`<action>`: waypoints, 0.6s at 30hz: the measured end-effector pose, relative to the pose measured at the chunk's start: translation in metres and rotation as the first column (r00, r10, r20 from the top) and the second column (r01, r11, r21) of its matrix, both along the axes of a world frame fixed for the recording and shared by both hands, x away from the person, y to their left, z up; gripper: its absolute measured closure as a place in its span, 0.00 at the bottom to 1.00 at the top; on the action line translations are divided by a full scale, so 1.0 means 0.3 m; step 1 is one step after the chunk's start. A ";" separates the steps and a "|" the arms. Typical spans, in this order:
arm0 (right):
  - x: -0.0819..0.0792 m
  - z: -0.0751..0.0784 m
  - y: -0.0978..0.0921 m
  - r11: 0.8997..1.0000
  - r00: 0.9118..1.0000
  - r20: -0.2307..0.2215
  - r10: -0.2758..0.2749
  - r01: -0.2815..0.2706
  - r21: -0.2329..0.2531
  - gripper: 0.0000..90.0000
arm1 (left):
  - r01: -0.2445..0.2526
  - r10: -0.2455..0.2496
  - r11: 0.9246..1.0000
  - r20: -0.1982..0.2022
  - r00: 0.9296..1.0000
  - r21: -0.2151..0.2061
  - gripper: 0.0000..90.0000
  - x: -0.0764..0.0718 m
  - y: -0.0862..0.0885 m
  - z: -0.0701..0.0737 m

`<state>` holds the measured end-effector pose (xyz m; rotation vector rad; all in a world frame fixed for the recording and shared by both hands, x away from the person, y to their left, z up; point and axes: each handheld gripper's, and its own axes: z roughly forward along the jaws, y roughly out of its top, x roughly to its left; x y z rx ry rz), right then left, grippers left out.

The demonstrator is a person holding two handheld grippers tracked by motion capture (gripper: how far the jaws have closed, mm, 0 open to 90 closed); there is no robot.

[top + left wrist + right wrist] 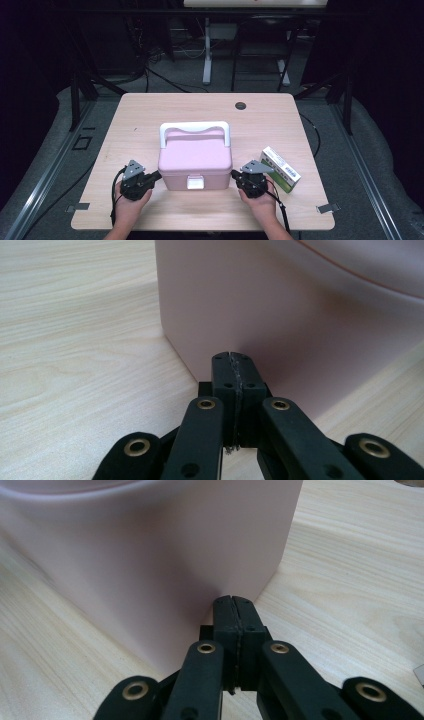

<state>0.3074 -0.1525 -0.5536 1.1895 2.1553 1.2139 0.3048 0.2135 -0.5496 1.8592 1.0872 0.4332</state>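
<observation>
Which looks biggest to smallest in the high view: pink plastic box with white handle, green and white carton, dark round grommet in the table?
1. Pink plastic box with white handle, clearly largest.
2. Green and white carton, far smaller.
3. Dark round grommet, smallest; it lies farther from the camera, but the gap is too wide to change the order.

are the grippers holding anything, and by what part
Nothing is gripped. Both the left gripper and right gripper are shut, tips against opposite sides of the pink box.

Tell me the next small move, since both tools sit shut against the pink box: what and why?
Probably press both inward together to nudge or steady the box. The left tool and right tool are shut, tips at opposite side walls, gripping nothing; its latch looks closed.
</observation>
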 end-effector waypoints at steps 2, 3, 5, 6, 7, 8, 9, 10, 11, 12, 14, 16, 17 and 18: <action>-0.001 0.000 -0.001 1.000 1.000 0.000 -0.002 0.002 0.002 1.00 | 0.004 -0.004 1.000 0.002 1.000 0.002 1.00 0.000 0.000 0.000; -0.002 0.000 -0.001 1.000 1.000 -0.001 -0.004 0.004 0.002 1.00 | 0.010 -0.010 1.000 -0.003 1.000 0.005 1.00 -0.001 0.000 0.002; -0.003 0.001 -0.001 1.000 1.000 0.003 -0.004 0.004 0.000 1.00 | 0.007 -0.007 1.000 0.000 1.000 0.012 1.00 -0.003 -0.004 0.004; -0.004 0.001 -0.002 1.000 1.000 0.002 -0.003 0.003 -0.003 1.00 | 0.010 -0.010 1.000 0.000 1.000 0.015 1.00 -0.004 -0.005 0.005; -0.005 0.001 -0.003 1.000 1.000 0.002 -0.002 0.002 -0.005 1.00 | 0.010 -0.010 1.000 0.000 1.000 0.018 1.00 -0.005 -0.005 0.007; -0.005 0.001 -0.003 1.000 1.000 0.002 -0.002 0.002 -0.005 1.00 | 0.010 -0.010 1.000 -0.001 1.000 0.016 1.00 -0.005 -0.004 0.007; -0.006 0.002 -0.003 1.000 1.000 0.000 -0.002 0.002 -0.004 1.00 | 0.012 -0.012 1.000 -0.002 1.000 0.012 1.00 -0.005 -0.004 0.007; -0.007 0.002 -0.004 1.000 1.000 -0.003 -0.001 0.001 -0.004 1.00 | 0.013 -0.013 1.000 -0.003 1.000 0.016 1.00 -0.006 -0.004 0.008; -0.008 0.003 -0.005 1.000 1.000 -0.004 0.003 -0.003 -0.005 1.00 | 0.014 -0.014 1.000 -0.001 1.000 0.019 1.00 -0.007 -0.004 0.009; -0.009 0.004 -0.005 1.000 1.000 -0.005 0.005 -0.005 -0.005 1.00 | 0.016 -0.016 1.000 -0.002 1.000 0.021 1.00 -0.009 -0.004 0.010; -0.012 0.005 -0.006 1.000 1.000 -0.009 0.008 -0.008 -0.005 1.00 | 0.016 -0.016 1.000 -0.002 1.000 0.018 1.00 -0.011 -0.004 0.011; -0.016 0.006 -0.008 1.000 1.000 -0.013 0.012 -0.012 -0.008 1.00 | 0.021 -0.021 1.000 -0.002 1.000 0.018 1.00 -0.013 -0.004 0.012; -0.018 0.007 -0.009 1.000 1.000 -0.014 0.015 -0.015 -0.008 1.00 | 0.023 -0.023 1.000 -0.004 1.000 0.018 1.00 -0.015 -0.003 0.012; -0.021 0.007 -0.010 1.000 1.000 -0.017 0.017 -0.017 -0.008 1.00 | 0.024 -0.024 1.000 -0.003 1.000 0.015 1.00 -0.016 -0.004 0.011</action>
